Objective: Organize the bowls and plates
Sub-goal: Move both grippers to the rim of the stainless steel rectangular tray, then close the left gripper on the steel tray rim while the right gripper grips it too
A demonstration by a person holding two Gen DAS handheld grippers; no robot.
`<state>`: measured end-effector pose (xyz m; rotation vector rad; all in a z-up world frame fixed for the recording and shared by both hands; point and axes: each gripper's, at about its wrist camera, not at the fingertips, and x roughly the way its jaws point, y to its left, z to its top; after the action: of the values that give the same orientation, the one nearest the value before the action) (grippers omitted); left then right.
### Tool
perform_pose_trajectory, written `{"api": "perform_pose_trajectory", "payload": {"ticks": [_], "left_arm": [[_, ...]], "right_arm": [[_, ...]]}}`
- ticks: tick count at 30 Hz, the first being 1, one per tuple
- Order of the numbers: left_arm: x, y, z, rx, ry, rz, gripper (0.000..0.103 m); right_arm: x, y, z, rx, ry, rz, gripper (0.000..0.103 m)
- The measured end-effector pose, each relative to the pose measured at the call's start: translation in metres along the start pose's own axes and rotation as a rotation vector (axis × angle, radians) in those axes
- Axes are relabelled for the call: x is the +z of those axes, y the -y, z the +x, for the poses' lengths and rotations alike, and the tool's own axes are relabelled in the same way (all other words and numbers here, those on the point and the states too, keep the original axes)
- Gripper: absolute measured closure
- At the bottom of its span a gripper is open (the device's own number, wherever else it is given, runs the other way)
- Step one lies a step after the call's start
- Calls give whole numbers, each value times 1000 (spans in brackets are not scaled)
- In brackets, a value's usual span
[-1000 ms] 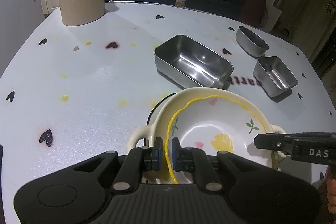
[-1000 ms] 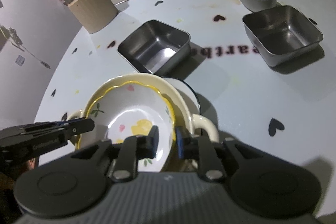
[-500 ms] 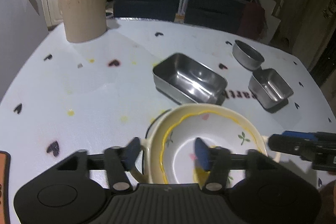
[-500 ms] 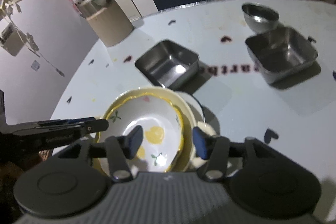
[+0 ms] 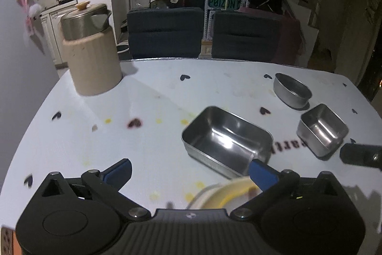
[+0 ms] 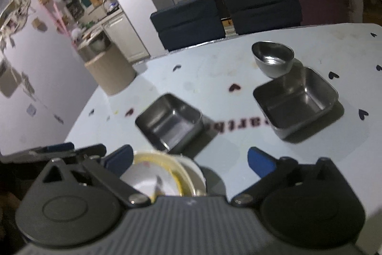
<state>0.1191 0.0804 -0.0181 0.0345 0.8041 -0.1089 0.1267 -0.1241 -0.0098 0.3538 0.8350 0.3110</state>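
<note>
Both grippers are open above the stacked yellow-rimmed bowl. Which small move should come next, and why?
Probably move the right gripper toward the square steel tray. Both sets of jaws are opening with nothing pressed between them, the yellow-rimmed bowl sits nested, and the steel pieces lie separate.

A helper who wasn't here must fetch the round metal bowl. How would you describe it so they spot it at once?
Start from the white table printed with small hearts. On its side away from the tall beige container stand three steel dishes. The round metal bowl is the farthest, behind the square tin, and the only round one.
</note>
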Motion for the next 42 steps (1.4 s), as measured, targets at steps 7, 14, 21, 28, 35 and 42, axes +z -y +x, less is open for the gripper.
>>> {"api": "perform_pose_trajectory", "payload": {"ticks": [7,14,21,28,35,42], "left_arm": [[32,-9,41,-1,25,0,0],[52,-8,91,-32,-8,11,10],[47,-6,132,-7,-101,51,22],[42,-11,141,19,-123,50,28],[39,-14,143,10,-162,49,39],[35,-18,139,-28,-190,24,54]], "right_arm": [[27,7,36,-5,-38,67,0],[37,30,86,23,-169,261,28],[33,26,125,83,-275,311,49],[24,8,150,76,-372,229,70],[38,15,151,16,-291,207,84],[43,17,150,-15,-241,158,90]]}}
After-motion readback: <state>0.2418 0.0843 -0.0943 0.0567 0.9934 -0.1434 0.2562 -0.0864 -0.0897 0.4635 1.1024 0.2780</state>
